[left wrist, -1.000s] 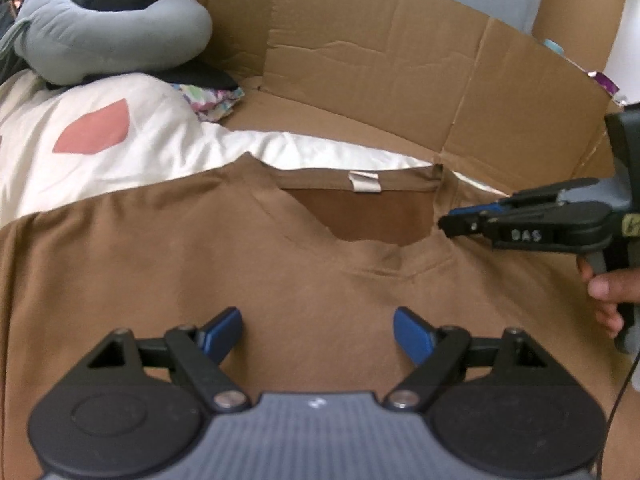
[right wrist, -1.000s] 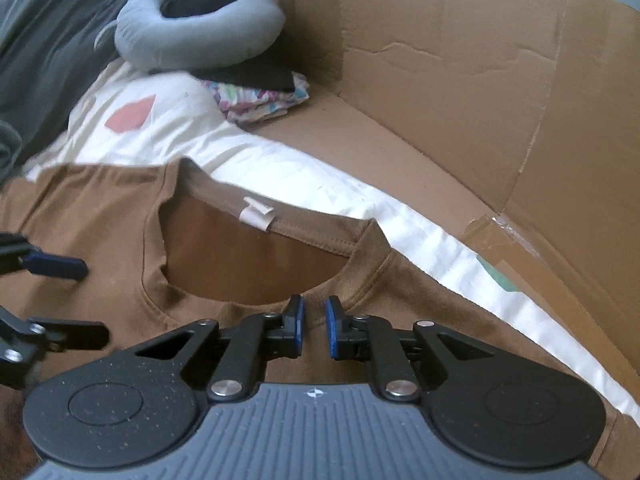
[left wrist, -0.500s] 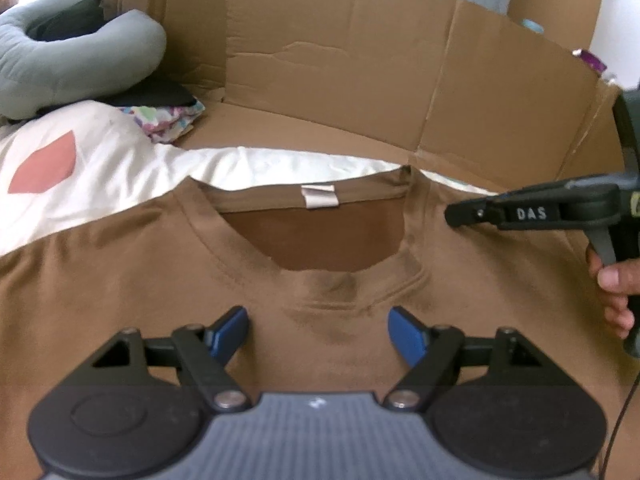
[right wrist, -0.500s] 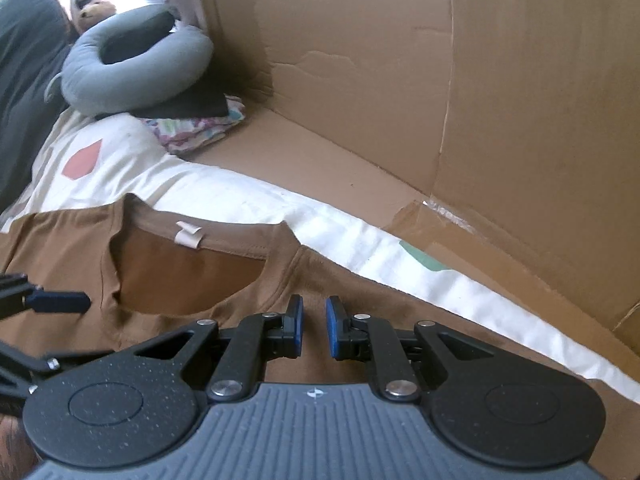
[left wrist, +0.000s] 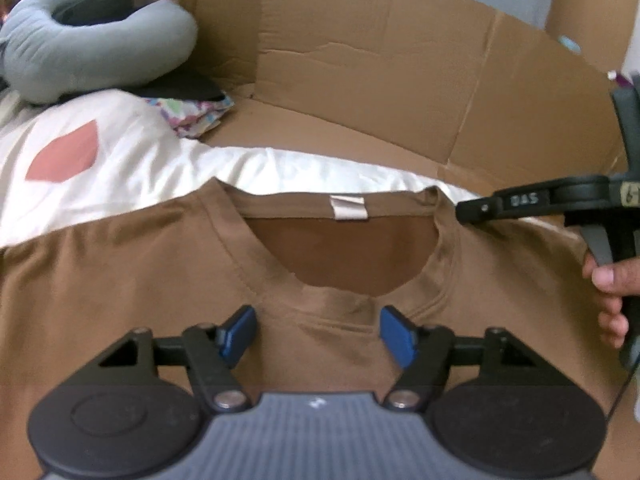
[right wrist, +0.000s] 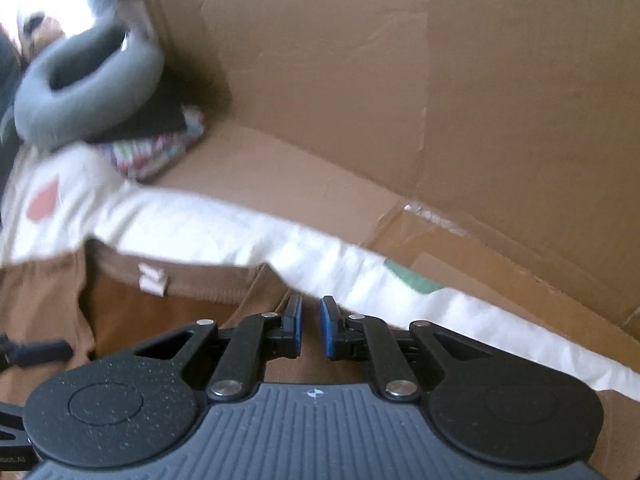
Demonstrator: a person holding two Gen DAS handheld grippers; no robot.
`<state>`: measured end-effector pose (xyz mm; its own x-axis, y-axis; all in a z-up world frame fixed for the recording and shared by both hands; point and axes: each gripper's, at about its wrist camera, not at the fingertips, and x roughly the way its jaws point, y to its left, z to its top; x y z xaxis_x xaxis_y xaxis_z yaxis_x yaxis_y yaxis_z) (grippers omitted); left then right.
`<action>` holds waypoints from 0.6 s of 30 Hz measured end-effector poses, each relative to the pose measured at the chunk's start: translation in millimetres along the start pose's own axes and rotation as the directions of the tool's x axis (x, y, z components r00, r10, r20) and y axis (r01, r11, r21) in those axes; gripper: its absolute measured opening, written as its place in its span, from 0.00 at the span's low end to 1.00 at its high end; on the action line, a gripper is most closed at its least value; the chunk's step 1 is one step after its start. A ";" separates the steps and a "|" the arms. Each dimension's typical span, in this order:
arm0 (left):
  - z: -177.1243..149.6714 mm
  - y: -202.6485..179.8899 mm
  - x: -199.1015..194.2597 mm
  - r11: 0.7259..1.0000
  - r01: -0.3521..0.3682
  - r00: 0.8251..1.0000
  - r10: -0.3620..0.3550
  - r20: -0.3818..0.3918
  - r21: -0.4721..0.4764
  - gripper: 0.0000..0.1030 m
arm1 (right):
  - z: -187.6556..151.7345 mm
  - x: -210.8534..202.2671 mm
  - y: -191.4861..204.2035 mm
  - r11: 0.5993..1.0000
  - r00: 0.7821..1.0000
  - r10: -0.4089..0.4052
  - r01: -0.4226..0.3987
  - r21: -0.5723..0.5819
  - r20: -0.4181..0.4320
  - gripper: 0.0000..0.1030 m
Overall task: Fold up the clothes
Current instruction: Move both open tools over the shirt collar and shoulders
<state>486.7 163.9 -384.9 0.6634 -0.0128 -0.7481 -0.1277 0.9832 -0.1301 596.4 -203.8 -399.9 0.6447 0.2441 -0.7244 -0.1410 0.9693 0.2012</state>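
Observation:
A brown T-shirt (left wrist: 120,280) lies flat on the white sheet, collar and pale label (left wrist: 348,208) facing away from me. My left gripper (left wrist: 318,334) hovers over the front collar band, its blue pads either side of it without pressing, jaws closing. My right gripper (left wrist: 464,210) reaches in from the right, its tip at the shoulder seam beside the collar. In the right wrist view the right gripper (right wrist: 312,326) shows a narrow gap that is opening, with shoulder cloth (right wrist: 256,292) below and nothing pinched. One left finger (right wrist: 44,349) shows at the lower left.
Cardboard walls (left wrist: 380,80) stand behind and to the right of the bed. A grey neck pillow (left wrist: 92,40) rests on dark and patterned folded cloth (left wrist: 192,114) at the back left. The white sheet (left wrist: 140,160) carries a pink shape. A person's hand (left wrist: 608,280) holds the right gripper.
The right gripper has slid right, off the collar corner onto the shoulder, and rolled. The left jaws have narrowed a little. The collar lies flatter than before.

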 end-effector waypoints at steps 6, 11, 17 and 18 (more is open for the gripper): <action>-9.2 19.2 -35.1 0.998 -0.047 0.998 0.046 0.033 0.040 0.69 | -8.7 -52.9 -31.6 1.000 0.999 0.011 -0.011 0.012 0.051 0.35; -20.4 36.7 -60.4 0.997 -0.077 0.996 0.076 0.044 0.022 0.69 | -27.8 -93.7 -62.3 0.999 0.998 -0.036 0.036 0.008 0.049 0.35; -33.1 54.0 -89.2 0.992 -0.125 0.991 0.124 0.049 0.028 0.69 | -59.6 -132.1 -95.7 0.994 0.993 -0.107 0.107 0.020 0.043 0.35; -35.7 57.2 -93.7 0.991 -0.135 0.990 0.134 0.050 0.025 0.69 | -65.7 -135.2 -101.2 0.993 0.992 -0.118 0.117 0.023 0.035 0.35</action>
<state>390.9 214.8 -345.5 0.6763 0.1280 -0.7254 -0.1981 0.9801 -0.0118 474.1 -333.1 -365.6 0.6826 0.1269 -0.7197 -0.0470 0.9904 0.1300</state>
